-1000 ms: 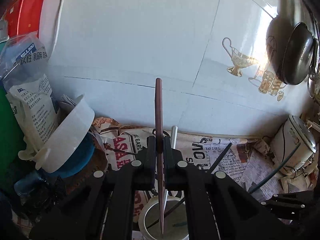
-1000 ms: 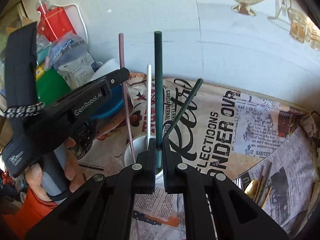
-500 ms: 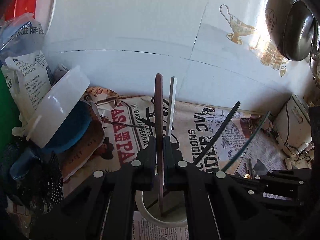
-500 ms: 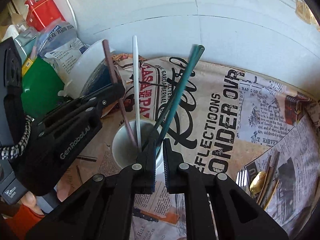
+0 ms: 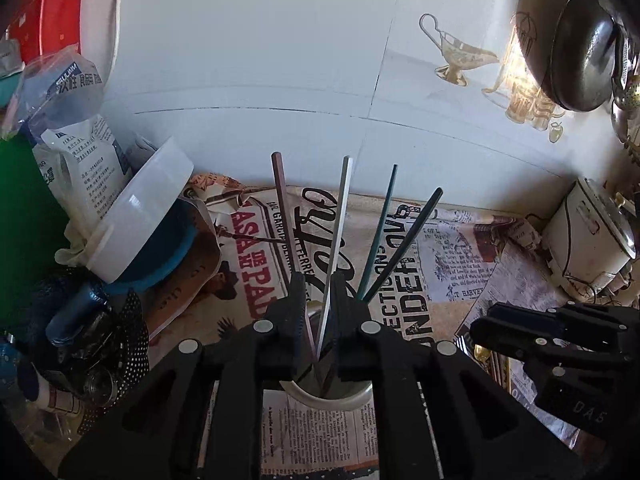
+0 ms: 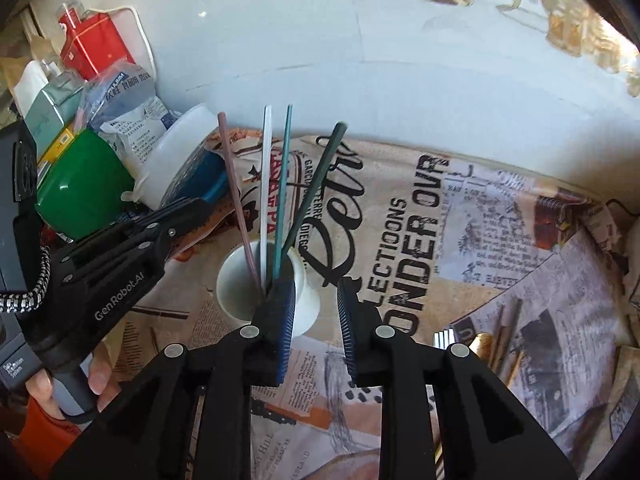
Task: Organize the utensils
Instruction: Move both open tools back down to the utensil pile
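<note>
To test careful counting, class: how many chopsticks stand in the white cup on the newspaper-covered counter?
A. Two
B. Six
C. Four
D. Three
C: the right wrist view shows four sticks leaning in the white cup: the pink chopstick, the white chopstick, the teal chopstick and the dark green chopstick.

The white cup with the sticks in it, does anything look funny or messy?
Nothing is spilled. The four chopsticks just lean different ways in the white cup: pink chopstick left, dark green chopstick right, none matched as pairs. More utensils still lie loose on the newspaper.
</note>
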A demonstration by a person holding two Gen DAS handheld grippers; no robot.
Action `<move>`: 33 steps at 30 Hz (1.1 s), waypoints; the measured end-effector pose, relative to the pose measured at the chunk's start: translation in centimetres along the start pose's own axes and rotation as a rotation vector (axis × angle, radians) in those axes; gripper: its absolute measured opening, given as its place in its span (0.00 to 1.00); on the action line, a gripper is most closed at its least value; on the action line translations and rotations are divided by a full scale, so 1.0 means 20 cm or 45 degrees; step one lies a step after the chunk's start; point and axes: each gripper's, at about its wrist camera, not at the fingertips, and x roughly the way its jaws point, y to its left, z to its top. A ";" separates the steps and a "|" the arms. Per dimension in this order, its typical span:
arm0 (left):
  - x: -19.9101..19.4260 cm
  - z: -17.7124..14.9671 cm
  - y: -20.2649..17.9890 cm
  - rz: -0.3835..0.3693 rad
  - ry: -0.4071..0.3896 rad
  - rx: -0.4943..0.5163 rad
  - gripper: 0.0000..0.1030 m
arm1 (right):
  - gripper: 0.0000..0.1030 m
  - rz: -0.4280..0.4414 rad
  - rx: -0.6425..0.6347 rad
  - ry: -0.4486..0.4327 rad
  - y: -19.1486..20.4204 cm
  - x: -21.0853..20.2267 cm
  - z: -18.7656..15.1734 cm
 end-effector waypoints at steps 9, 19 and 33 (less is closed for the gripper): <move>-0.24 0.00 -0.17 0.008 -0.075 0.018 0.42 | 0.23 -0.092 -0.013 -0.126 -0.12 -0.28 -0.06; -0.30 -0.11 -0.43 0.015 -0.050 0.022 0.67 | 0.32 -0.162 -0.001 -0.173 -0.32 -0.46 -0.20; -0.06 -0.39 -0.66 0.062 0.175 -0.017 0.76 | 0.34 -0.216 0.075 0.076 -0.70 -0.29 -0.49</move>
